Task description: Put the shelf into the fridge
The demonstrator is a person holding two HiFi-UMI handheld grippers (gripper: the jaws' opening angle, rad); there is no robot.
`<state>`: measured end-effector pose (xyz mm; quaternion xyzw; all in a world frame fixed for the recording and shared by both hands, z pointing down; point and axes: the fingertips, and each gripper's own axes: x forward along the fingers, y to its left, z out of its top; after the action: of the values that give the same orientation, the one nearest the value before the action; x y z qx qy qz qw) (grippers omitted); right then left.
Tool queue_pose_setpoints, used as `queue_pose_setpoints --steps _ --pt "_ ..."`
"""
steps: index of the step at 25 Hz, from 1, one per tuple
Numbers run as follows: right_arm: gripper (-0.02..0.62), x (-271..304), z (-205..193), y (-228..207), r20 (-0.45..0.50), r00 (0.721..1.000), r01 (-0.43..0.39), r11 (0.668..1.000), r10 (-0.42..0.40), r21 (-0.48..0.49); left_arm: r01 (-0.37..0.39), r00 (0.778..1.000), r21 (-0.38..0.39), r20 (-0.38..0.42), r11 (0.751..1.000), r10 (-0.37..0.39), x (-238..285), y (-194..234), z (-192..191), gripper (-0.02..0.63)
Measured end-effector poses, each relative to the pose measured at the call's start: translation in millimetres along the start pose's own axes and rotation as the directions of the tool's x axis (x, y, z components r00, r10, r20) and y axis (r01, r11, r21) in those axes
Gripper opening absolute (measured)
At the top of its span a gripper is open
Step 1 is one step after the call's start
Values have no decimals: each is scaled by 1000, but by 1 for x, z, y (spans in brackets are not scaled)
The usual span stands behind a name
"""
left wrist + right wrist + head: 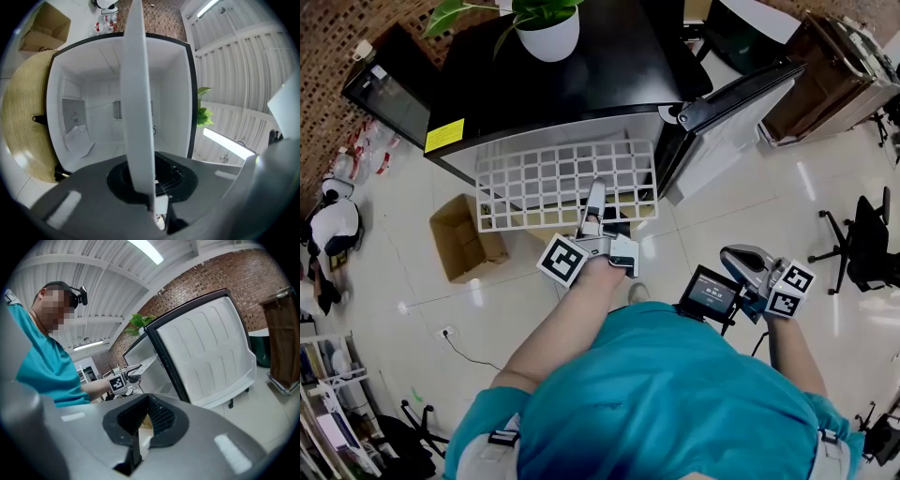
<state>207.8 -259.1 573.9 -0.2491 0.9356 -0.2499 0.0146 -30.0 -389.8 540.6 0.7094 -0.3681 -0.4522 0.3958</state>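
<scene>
Fingers of our left gripper [596, 195] are clamped on the near edge of the white wire shelf [553, 183] — we hold it out at the mouth of the open fridge [581, 84], its far edge right at the front opening. Our right gripper [139, 441] hangs well apart, near the open door [727, 127] — fingers pressed together, nothing between them.

Bg stuff, quick: open cardboard box [464, 239] sitting on the white tile floor [825, 178], left side. Potted plant [548, 33] in a white pot up top. Black office chair [867, 239] far right, brown cabinet [825, 70] top right, brick wall [328, 37] top left.
</scene>
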Motion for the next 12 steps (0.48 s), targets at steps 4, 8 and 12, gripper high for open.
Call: queue_pose_setpoints --steps 4,8,12 --pt "2 -5 -3 -2 0 1000 14 1000 -14 3 29 1000 0 5 1000 -29 4 -6 0 15" --pt "2 -9 -3 -3 -1 1000 25 1000 -25 5 74 997 8 6 997 -74 7 -14 -1 20" --pt "2 -9 0 -3 7 1000 22 1000 -22 2 -293 955 -10 -43 956 293 -35 41 -8 15"
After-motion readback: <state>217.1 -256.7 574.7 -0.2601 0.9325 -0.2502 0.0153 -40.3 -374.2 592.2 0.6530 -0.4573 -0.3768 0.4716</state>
